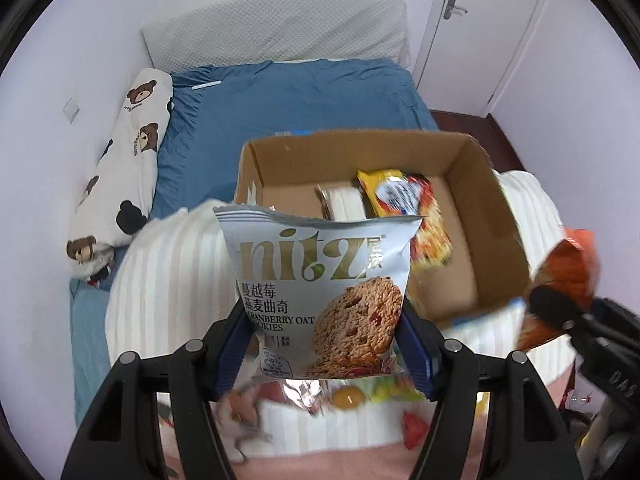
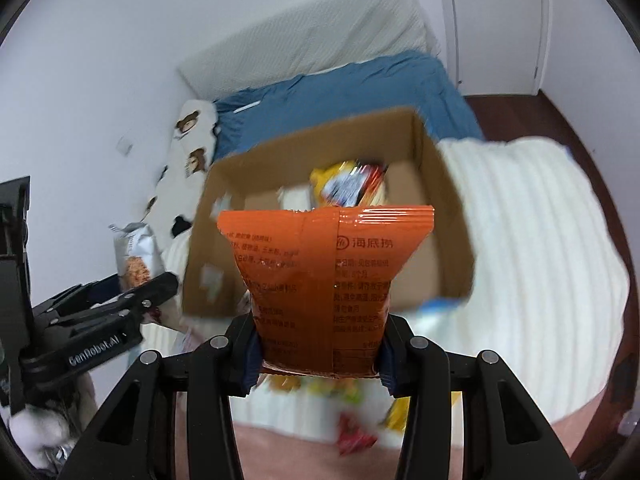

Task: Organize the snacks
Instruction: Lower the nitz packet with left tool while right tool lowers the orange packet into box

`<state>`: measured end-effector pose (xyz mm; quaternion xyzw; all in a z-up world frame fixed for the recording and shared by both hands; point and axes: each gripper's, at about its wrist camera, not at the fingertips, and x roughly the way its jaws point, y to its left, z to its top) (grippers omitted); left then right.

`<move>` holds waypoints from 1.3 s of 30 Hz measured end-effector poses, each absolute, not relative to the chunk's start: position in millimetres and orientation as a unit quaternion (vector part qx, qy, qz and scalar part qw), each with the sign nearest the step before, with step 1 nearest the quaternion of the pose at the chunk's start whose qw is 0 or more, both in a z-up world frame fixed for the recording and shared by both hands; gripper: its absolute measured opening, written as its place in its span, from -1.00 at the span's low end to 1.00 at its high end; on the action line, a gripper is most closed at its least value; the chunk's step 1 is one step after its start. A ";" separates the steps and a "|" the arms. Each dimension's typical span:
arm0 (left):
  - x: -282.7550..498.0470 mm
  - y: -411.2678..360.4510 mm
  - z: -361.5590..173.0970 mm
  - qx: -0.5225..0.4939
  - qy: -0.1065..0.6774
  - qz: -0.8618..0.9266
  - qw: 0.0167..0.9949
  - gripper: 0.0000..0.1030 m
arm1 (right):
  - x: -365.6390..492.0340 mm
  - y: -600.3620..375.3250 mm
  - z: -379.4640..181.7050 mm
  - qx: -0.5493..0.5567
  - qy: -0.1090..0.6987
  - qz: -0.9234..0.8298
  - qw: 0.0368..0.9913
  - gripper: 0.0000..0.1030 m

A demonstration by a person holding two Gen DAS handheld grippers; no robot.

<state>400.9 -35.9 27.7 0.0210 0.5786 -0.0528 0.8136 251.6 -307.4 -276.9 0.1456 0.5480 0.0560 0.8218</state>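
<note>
**Both grippers carry a snack bag above the cardboard box**

Left wrist view: blue pads of the left gripper (image 1: 326,344) press the two side edges of a silver cranberry oat cookie bag (image 1: 320,292), so the jaws stand partway apart, set to the bag's width. That bag hangs upright, lifted clear of the striped white blanket (image 1: 160,280), in front of the open cardboard box (image 1: 496,216). Inside the box lie a yellow snack packet (image 1: 394,194) and a white packet (image 1: 344,202) beside it. Loose snacks, blurred, lie on the blanket below the bag. At the right edge the other gripper shows with an orange bag (image 1: 564,276).

Right wrist view: the right gripper (image 2: 320,354) pinches the lower part of the orange snack bag (image 2: 320,272), jaws drawn close and clamped on it. This bag stands upright, printed back facing the camera, in front of the box (image 2: 440,208). At left the left gripper (image 2: 136,300) holds the silver bag (image 2: 134,256). Blurred packets lie on the blanket (image 2: 520,240) below.
</note>
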 end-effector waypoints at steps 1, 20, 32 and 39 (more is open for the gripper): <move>413.8 -35.4 24.3 0.026 0.586 -0.049 0.809 0.27 | 266.9 -312.0 -278.5 0.138 0.552 0.049 0.821 -0.06; 478.1 -30.7 -109.4 0.076 0.732 -0.019 0.677 0.28 | 341.1 -349.9 -377.2 0.133 0.669 0.011 0.731 -0.04; 470.2 -26.9 -98.3 0.011 0.742 -0.045 0.669 0.70 | 335.0 -338.3 -387.2 0.117 0.713 0.014 0.691 0.91; 457.1 -30.2 -76.5 -0.008 0.726 -0.047 0.686 0.70 | 328.8 -334.8 -375.8 0.112 0.709 0.014 0.696 0.91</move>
